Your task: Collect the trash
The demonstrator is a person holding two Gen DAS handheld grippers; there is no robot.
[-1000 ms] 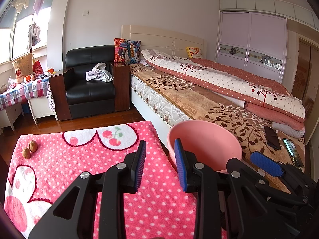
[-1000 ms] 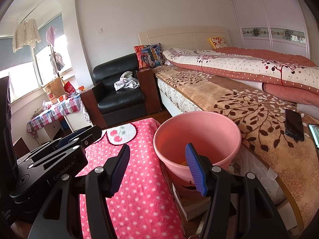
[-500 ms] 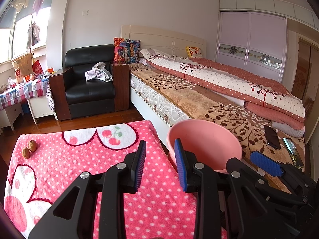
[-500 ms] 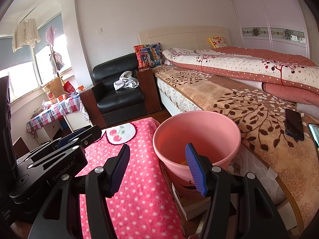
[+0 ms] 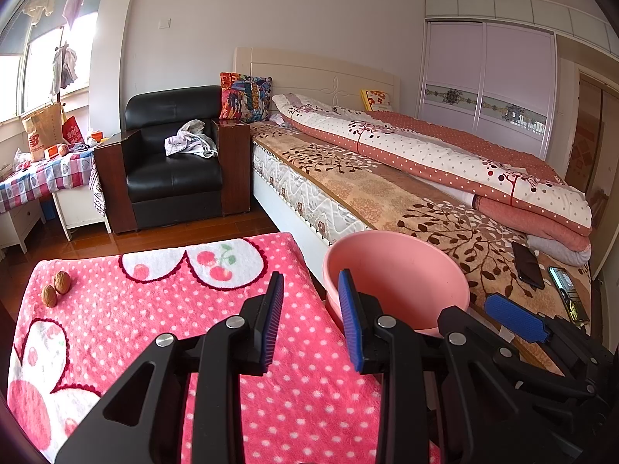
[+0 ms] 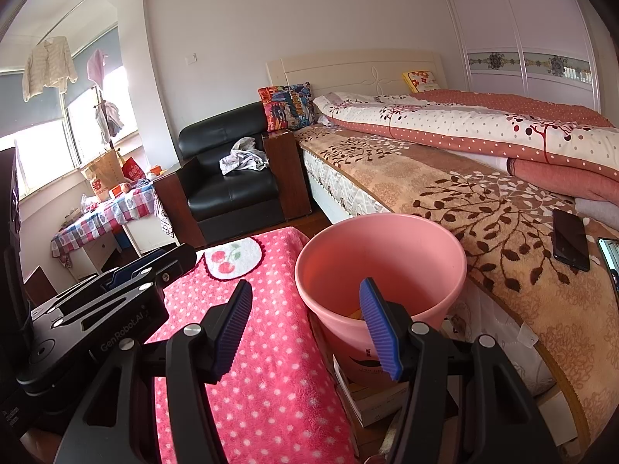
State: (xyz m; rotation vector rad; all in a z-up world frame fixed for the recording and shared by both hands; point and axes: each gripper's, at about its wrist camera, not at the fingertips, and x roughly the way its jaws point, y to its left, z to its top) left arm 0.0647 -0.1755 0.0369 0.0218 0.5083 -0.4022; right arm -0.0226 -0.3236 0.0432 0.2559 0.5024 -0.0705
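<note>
Two walnuts lie at the far left of the table's pink polka-dot cloth. A pink bin stands between the table and the bed; in the right wrist view something orange shows at its bottom. My left gripper is open and empty above the cloth near its right edge. My right gripper is open and empty, its right finger in front of the bin's near wall.
A bed with a brown leaf blanket runs along the right, with two phones on it. A black armchair with a crumpled cloth stands behind the table. A checked side table holds bags at far left.
</note>
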